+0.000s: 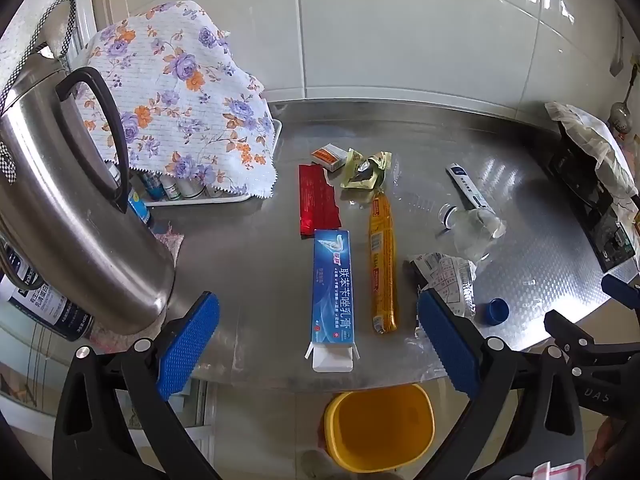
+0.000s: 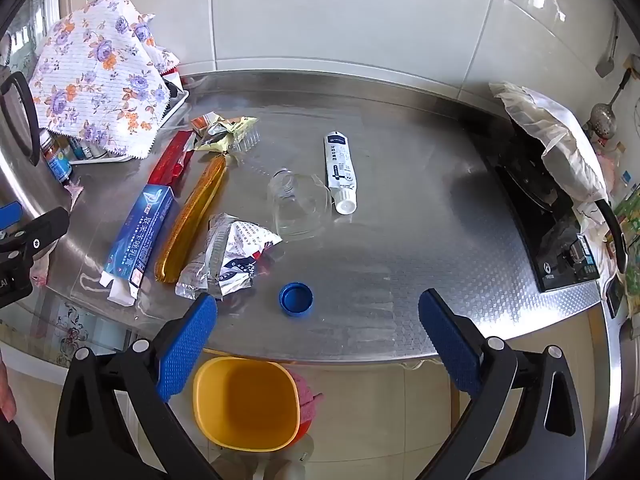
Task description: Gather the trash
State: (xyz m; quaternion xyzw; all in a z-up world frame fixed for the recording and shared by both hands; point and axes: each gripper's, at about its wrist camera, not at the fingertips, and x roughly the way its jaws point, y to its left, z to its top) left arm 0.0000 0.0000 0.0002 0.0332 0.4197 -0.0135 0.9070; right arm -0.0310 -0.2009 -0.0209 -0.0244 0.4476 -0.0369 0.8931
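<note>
Trash lies on a steel counter (image 1: 248,248): a blue toothpaste box (image 1: 332,292) (image 2: 138,236), an orange sausage wrapper (image 1: 383,264) (image 2: 192,220), a red wrapper (image 1: 318,200), a small orange box (image 1: 329,156), a crumpled yellow packet (image 1: 366,170), a foil packet (image 2: 228,256), a clear bottle (image 2: 298,204), a white tube (image 2: 340,170) and a blue cap (image 2: 296,299). A yellow bin (image 2: 246,402) (image 1: 378,426) stands on the floor below the counter edge. My left gripper (image 1: 318,344) is open over the box's near end. My right gripper (image 2: 316,344) is open above the counter edge.
A steel kettle (image 1: 76,216) stands left, beside a tray of bottles under a floral cloth (image 1: 180,100). A black gas stove (image 2: 552,216) with a plastic bag on it is at the right. A tiled wall lies behind.
</note>
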